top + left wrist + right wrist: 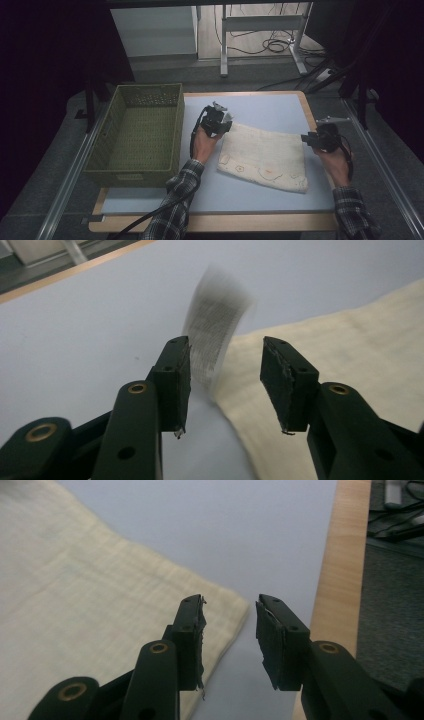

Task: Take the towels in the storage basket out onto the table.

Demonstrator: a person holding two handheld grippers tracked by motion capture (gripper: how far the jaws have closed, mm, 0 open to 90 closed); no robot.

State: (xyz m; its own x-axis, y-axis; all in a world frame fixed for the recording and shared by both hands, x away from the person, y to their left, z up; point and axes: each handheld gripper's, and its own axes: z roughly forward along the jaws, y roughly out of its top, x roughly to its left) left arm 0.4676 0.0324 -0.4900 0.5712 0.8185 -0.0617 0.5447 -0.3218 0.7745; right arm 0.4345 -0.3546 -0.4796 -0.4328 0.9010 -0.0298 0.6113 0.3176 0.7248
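On the pale blue tabletop, with a green woven basket at its left edge, we see the cream cloth lying folded flat towards the right. Our left gripper and right gripper hover at its two far corners, jaws spread, pinching nothing. It looks light and limp (a blurred tag sticks up), so we would pinch through all layers at the corners.

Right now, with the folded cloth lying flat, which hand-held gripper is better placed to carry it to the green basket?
Left, probably. The left hand-held gripper stands open at the cloth corner nearest the basket. The right hand-held gripper, also open, sits at the far corner, farther from the basket.
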